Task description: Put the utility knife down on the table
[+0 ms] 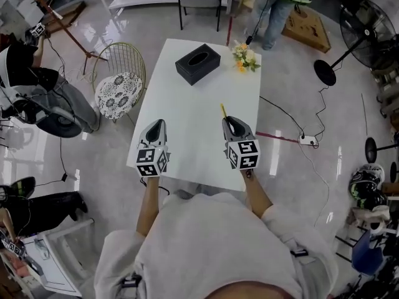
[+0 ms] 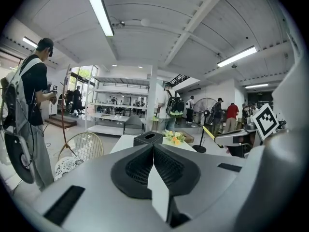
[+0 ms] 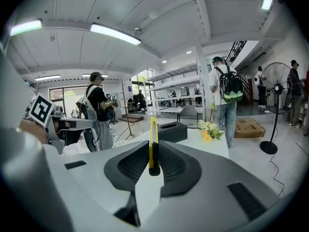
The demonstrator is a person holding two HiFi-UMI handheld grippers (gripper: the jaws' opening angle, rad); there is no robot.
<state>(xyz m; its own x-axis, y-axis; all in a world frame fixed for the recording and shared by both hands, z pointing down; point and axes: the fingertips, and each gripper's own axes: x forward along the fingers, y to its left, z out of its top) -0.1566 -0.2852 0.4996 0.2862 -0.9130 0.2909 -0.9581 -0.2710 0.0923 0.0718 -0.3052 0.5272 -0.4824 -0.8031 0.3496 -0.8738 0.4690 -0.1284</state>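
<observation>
Above the near edge of the table (image 1: pixel 187 98) we hold our left gripper (image 1: pixel 157 125) closed and empty, our right gripper (image 1: pixel 230 123) clamping the utility knife (image 1: pixel 222 110)

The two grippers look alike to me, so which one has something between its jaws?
The right gripper: its jaws are shut on a yellow utility knife that sticks out ahead. The left gripper has its jaws closed together on nothing.

Open workshop hall, metal shelving (image 2: pixel 118 108), floor fan (image 3: pixel 276 88)
</observation>
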